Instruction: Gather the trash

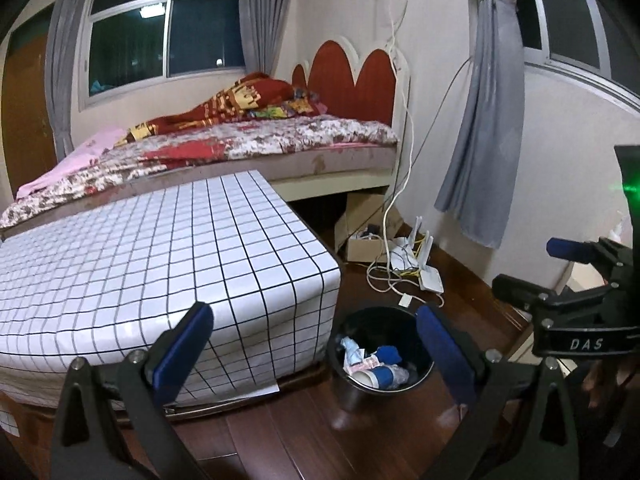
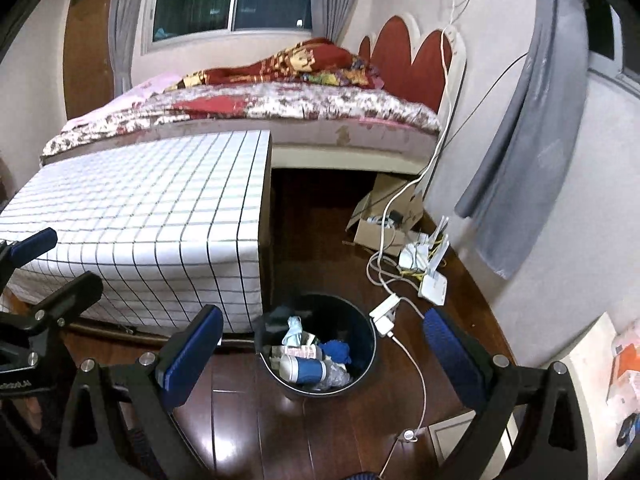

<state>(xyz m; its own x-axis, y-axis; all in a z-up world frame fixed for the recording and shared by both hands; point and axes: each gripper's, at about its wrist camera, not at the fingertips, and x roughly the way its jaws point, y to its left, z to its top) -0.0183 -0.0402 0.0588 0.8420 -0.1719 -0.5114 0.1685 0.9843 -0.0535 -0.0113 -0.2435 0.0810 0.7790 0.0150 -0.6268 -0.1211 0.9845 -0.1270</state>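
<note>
A black round trash bin (image 1: 340, 354) (image 2: 366, 340) stands on the dark wooden floor beside the checked table. Inside it lie a blue and white cup (image 1: 378, 377) (image 2: 302, 369), a blue crumpled piece (image 2: 336, 350), paper scraps and clear plastic. My left gripper (image 1: 316, 350) is open above and in front of the bin, nothing between its blue pads. My right gripper (image 2: 322, 350) is open too, hovering over the bin and holding nothing. The right gripper's body (image 1: 576, 308) shows at the right edge of the left wrist view.
A table with a white checked cloth (image 1: 160, 264) (image 2: 140, 220) stands left of the bin, a bed (image 1: 248, 140) behind it. White cables, a power adapter (image 2: 384, 314), routers (image 2: 430, 276) and a cardboard box (image 2: 380, 228) lie on the floor right of the bin. Grey curtain (image 1: 480, 120) hangs at right.
</note>
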